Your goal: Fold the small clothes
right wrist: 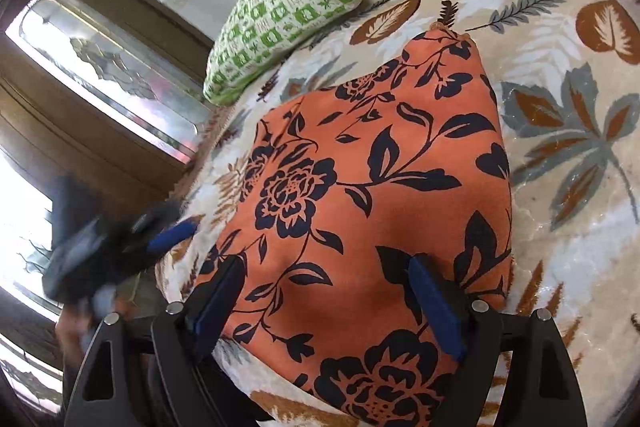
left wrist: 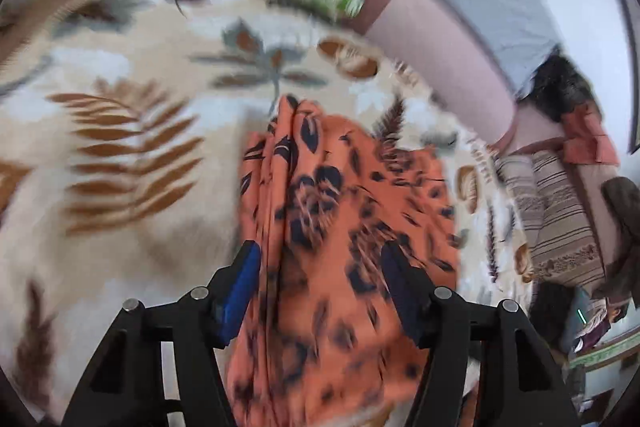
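An orange garment with a black flower print (right wrist: 372, 187) lies fairly flat on a leaf-patterned blanket (right wrist: 560, 131). In the left wrist view the same garment (left wrist: 340, 227) looks bunched and creased, and the picture is motion-blurred. My left gripper (left wrist: 320, 255) is open, its blue-padded fingers on either side of the cloth, just above it. My right gripper (right wrist: 328, 267) is open over the garment's near end. The left gripper also shows in the right wrist view (right wrist: 120, 243), blurred, at the garment's left edge.
A green-and-white patterned pillow (right wrist: 288, 7) lies at the far side of the bed, beside a pink bolster (left wrist: 436, 55). A wooden window frame (right wrist: 100, 75) is to the left. Striped cloth and other clothes (left wrist: 556, 211) lie to the right of the bed.
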Available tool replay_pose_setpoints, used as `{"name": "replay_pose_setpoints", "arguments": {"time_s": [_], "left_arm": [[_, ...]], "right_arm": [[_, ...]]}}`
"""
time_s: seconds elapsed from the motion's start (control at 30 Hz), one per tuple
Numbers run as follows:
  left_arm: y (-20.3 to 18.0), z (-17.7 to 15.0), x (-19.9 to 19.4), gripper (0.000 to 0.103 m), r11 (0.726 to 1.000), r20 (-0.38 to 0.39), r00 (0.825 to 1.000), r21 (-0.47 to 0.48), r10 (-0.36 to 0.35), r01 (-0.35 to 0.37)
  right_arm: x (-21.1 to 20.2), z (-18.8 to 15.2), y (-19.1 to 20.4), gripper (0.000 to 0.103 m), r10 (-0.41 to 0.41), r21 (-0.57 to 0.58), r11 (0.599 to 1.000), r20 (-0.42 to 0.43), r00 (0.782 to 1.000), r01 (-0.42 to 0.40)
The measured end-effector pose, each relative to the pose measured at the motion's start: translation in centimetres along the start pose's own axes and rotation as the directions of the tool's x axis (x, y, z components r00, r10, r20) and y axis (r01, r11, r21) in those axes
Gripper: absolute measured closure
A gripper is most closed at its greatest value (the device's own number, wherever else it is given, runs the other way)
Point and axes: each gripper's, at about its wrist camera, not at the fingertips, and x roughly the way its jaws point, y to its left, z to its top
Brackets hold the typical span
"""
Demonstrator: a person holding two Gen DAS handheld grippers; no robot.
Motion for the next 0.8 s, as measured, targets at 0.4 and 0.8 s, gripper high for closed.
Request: {"name": "replay_pose_setpoints", "arguments": {"time_s": [0.4, 0.8], "left_arm": [[6.0, -0.5, 4.2, 0.082, 0.941, 0.002, 0.985, -0.294, -0.171, 0.164], [-1.1, -5.1, -2.2, 0.066, 0.996, 0.037, 0.998, 0.070, 0.051, -0.054]], "right_arm": [[-0.2, 0.0, -1.1, 0.016, 0.080, -0.006, 0.997, 0.003, 0.997, -0.080], [-1.7, 4.1, -4.2, 0.016, 0.227, 0.291, 0.927, 0.071, 0.971, -0.237]]}}
